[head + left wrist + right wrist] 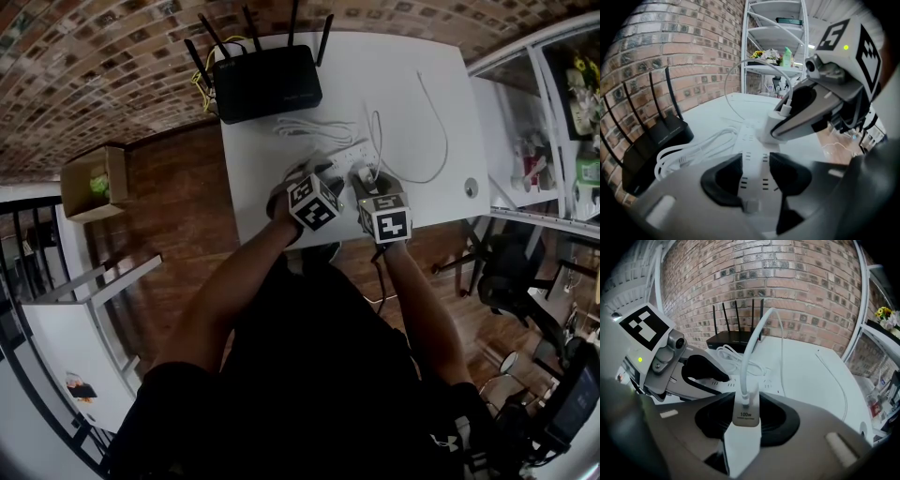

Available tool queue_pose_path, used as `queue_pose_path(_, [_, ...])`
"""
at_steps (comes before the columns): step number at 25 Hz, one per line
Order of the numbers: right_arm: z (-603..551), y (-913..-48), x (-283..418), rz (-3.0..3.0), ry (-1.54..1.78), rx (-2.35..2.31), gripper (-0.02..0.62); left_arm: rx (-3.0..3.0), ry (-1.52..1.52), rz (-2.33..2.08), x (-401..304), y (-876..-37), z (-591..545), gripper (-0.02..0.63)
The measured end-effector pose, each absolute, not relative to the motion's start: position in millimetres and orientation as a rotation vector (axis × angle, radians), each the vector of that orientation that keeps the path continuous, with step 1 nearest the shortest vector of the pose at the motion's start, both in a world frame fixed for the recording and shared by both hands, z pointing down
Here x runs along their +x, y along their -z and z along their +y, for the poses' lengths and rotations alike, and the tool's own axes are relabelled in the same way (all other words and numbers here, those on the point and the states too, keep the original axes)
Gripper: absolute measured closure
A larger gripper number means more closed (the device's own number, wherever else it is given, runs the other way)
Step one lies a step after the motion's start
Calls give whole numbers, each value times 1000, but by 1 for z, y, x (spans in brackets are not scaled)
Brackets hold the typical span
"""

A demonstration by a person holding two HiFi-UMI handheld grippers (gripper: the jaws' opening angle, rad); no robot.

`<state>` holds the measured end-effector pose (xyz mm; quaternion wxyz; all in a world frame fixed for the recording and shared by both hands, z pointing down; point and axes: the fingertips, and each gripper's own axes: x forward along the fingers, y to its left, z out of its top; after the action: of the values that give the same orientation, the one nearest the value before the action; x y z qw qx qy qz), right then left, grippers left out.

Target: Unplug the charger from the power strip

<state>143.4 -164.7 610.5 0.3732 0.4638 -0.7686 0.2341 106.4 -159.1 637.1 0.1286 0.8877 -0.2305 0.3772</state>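
A white power strip (352, 155) lies in the middle of the white table (403, 75). My left gripper (325, 172) straddles its near end; in the left gripper view the pads (723, 177) press on both long sides of the strip (751, 140). A white charger block (746, 417) marked 100w stands on the strip, and my right gripper (745, 420) is shut on it. Its white cable (754, 343) arcs upward. From the left gripper view, the right gripper (780, 125) clamps the charger (772, 124), whose base rests on the strip.
A black router (267, 82) with several antennas stands at the table's far edge. A coiled white cord (314, 127) lies between it and the strip. White shelving (562, 122) is on the right, with a cardboard box (94, 183) on the floor at left.
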Motion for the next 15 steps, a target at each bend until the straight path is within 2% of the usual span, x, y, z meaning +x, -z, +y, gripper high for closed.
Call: queue_pose_path(15, [-160, -585, 153, -2021, -603, 1246, 456, 2584, -1095, -669, 107, -637, -159, 423])
